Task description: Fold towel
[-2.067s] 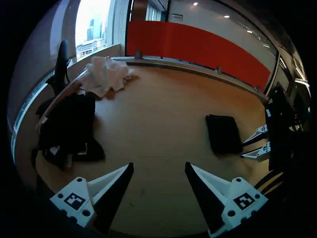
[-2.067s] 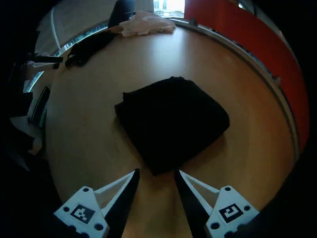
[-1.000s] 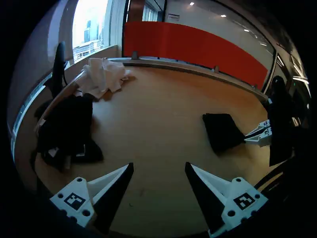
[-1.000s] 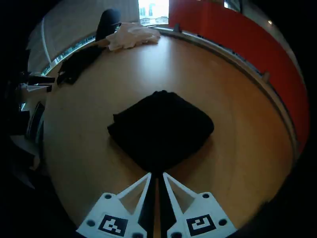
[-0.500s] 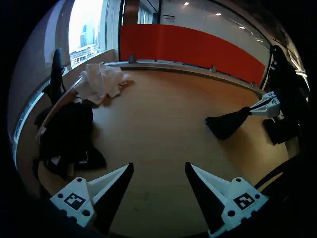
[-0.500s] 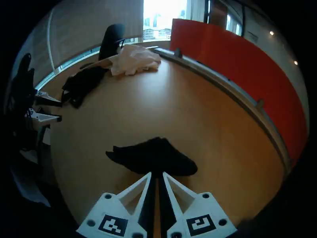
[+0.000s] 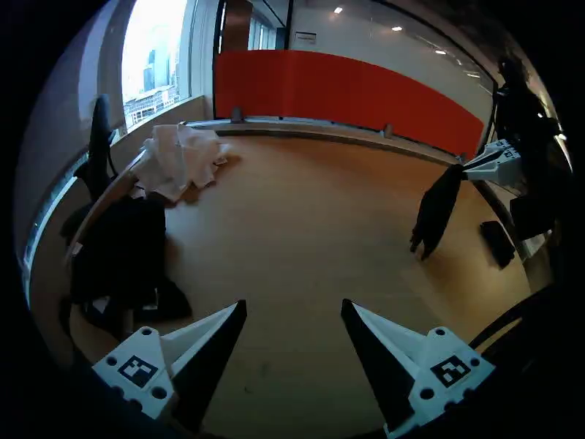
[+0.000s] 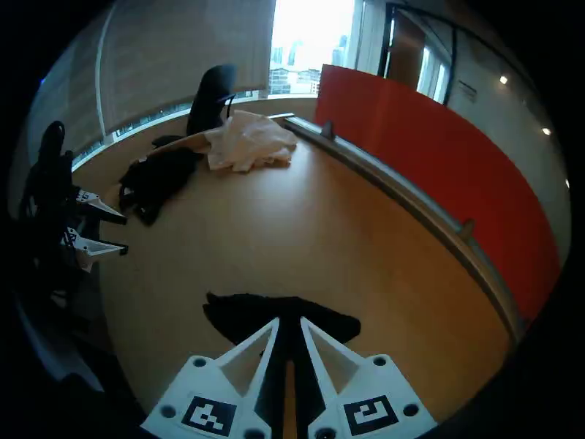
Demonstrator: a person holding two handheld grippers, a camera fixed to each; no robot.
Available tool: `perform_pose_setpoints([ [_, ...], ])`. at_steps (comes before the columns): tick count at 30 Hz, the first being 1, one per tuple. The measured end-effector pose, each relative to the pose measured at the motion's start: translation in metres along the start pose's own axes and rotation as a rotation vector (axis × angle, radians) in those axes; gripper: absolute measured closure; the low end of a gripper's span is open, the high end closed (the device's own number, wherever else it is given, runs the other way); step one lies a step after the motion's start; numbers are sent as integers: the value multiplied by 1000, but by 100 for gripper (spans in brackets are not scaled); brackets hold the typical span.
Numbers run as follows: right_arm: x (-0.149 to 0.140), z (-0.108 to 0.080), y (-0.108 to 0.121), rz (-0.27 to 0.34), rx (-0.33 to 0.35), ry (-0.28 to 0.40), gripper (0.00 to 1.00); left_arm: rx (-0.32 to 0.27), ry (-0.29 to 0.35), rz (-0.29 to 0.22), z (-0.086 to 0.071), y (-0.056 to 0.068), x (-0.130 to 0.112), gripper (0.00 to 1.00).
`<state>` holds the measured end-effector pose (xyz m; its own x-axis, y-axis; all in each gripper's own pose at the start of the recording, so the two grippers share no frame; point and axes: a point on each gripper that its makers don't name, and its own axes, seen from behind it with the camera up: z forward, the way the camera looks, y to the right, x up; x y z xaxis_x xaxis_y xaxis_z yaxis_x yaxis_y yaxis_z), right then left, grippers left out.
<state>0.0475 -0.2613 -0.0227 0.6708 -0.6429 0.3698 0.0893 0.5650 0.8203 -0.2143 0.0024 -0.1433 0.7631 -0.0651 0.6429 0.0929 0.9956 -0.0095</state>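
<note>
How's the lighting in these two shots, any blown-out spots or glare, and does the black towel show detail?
Left gripper view: the window is blown out, and the black towel hanging from the right gripper is a featureless silhouette. Right gripper view: the window is overexposed, a sheen lies on the table, and fisheye curves the red partition.

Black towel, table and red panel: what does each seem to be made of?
Black towel: soft matte cloth; it hangs limp in folds from the right gripper.
Table: wood or wood-look laminate, going by its tan colour; smooth, with a soft sheen.
Red panel: flat, even, matte; material unclear.
</note>
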Motion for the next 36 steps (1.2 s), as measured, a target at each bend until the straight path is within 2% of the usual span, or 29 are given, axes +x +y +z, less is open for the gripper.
perform_pose_setpoints([
  [8,-2,-12,11,20,-22,7,96,-17,5,5,3,6,4,3],
  [17,-15,-29,39,53,-51,6,96,-36,1,14,8,15,7,4],
  [23,-34,-45,68,79,-81,-10,96,-40,-4,24,10,19,10,4],
  [36,-89,-83,149,135,-176,-62,96,-21,-10,37,15,21,16,3],
])
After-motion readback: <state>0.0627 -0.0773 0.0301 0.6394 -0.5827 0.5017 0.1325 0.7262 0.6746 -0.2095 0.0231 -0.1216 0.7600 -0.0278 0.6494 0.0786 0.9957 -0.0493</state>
